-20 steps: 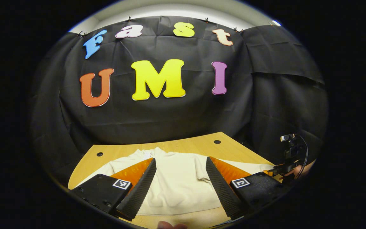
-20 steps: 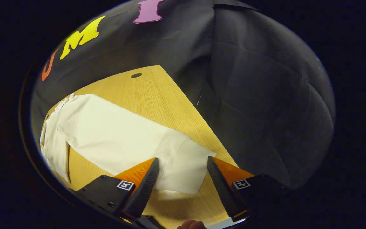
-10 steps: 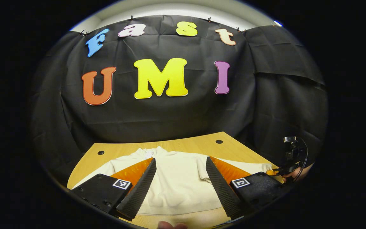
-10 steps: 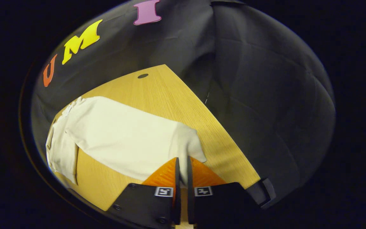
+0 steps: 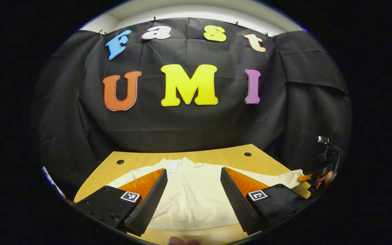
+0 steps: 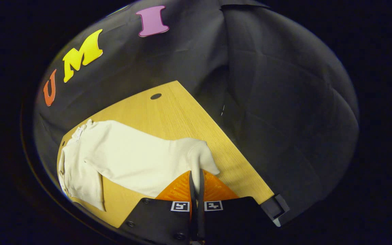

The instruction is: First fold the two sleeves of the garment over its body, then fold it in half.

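In the left gripper view, the left tongs (image 5: 193, 190) sit at the bottom of the frame with fingers spread wide, nothing between them but air. Behind them a cream garment (image 5: 194, 200) lies flat on the wooden surface (image 5: 213, 156), its body showing in the gap between the fingers and its collar with a small white tag (image 5: 173, 168) pointing toward the top of the frame. One sleeve runs out to the lower right of the frame, where the right tongs (image 5: 305, 177) pinch its end; a hand (image 5: 325, 177) holding that gripper shows just beyond, at the right edge. A dark hole (image 5: 120, 162) marks the surface at left and another (image 5: 247, 154) at right.

In the right gripper view, the right tongs (image 6: 195, 177) are at bottom centre, fingers pressed together on the cuff (image 6: 201, 160) of the sleeve (image 6: 138, 160), which rises slightly off the surface there. The sleeve stretches from the cuff toward the left of the frame, where the rest of the garment lies at the left edge. The surface (image 6: 168, 112) fills the middle, with a dark hole (image 6: 155, 96) near its upper corner.
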`<act>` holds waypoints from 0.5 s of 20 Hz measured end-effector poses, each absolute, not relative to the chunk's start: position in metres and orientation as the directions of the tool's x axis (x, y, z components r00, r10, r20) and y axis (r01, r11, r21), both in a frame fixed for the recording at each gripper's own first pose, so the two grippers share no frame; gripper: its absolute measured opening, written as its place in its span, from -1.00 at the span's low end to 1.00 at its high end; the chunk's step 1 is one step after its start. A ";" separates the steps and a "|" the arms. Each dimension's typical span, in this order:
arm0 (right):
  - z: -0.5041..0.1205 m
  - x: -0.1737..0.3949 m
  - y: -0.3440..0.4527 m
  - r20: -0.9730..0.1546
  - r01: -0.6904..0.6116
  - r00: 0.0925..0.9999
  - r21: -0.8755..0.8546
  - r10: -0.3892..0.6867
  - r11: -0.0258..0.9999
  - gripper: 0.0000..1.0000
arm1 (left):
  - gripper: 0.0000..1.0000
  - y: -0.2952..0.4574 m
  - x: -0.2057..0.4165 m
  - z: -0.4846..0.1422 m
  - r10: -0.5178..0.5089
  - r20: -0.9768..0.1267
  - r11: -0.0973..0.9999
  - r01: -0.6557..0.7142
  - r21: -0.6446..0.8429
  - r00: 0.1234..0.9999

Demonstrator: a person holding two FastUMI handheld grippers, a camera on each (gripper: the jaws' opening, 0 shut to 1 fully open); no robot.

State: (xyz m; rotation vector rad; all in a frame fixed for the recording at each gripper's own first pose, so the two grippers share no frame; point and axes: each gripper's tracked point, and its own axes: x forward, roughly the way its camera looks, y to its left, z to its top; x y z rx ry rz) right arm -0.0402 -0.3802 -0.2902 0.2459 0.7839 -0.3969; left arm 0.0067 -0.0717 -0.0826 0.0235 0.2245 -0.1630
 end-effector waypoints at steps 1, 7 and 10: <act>-0.271 -0.030 -0.372 -0.705 0.411 0.666 0.076 -0.243 0.908 -0.98 | 0.98 -0.063 0.007 -0.084 -0.142 -0.220 0.989 0.147 0.005 0.965; -0.177 0.030 -0.307 -0.605 0.247 0.783 0.087 -0.146 0.965 -0.99 | 0.99 -0.015 0.012 -0.092 -0.062 -0.221 0.998 0.055 -0.036 0.973; -0.146 0.065 -0.265 -0.566 0.183 0.818 0.092 -0.099 0.979 -0.99 | 0.99 0.005 0.009 -0.089 -0.025 -0.212 0.999 0.014 -0.051 0.977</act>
